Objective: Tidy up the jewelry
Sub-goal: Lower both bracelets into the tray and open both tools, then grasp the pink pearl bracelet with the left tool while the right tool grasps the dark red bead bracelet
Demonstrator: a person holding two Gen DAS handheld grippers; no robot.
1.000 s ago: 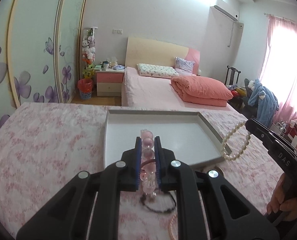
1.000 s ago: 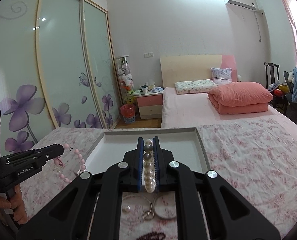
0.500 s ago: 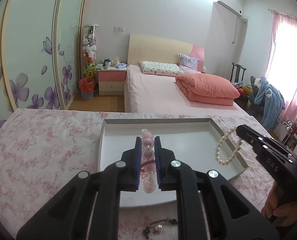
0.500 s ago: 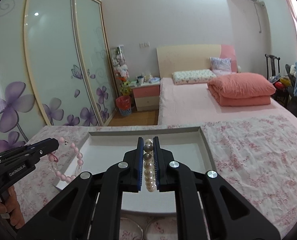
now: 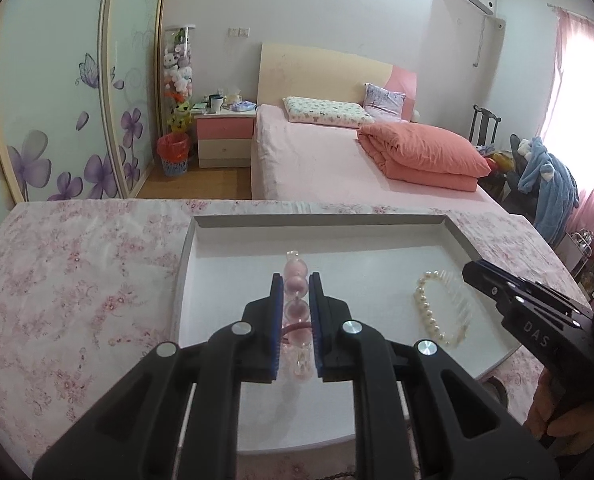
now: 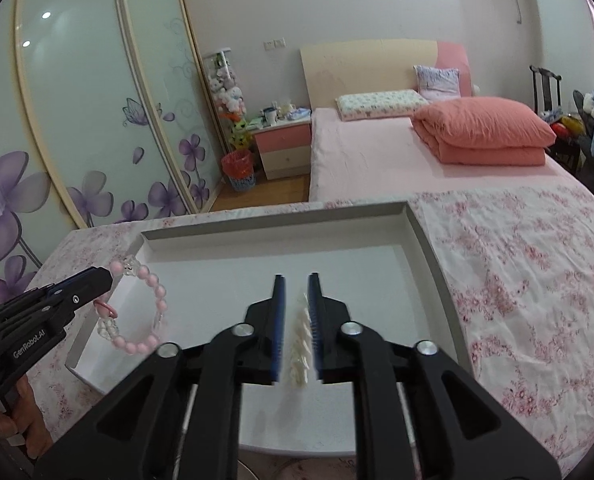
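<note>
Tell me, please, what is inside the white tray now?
Inside the white tray, the pearl bracelet lies on its floor, blurred below the right hand-held gripper. The pink bead bracelet hangs above it from the left hand-held gripper. The grippers hide the floor beneath them.

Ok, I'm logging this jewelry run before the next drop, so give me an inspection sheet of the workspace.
Surface: flowered cloth under a white tray.
Job's things: pearl bracelet lying in the tray; pink bracelet hanging over the tray.
Clutter: nothing seen in the tray besides the jewelry.
Grippers: left hand-held gripper shut on the pink bracelet; right hand-held gripper has just been opening, pearls blurred between its jaws, pads clear.
Cables: nothing seen.
Surroundings: bed, nightstand, flowered wardrobe doors.
</note>
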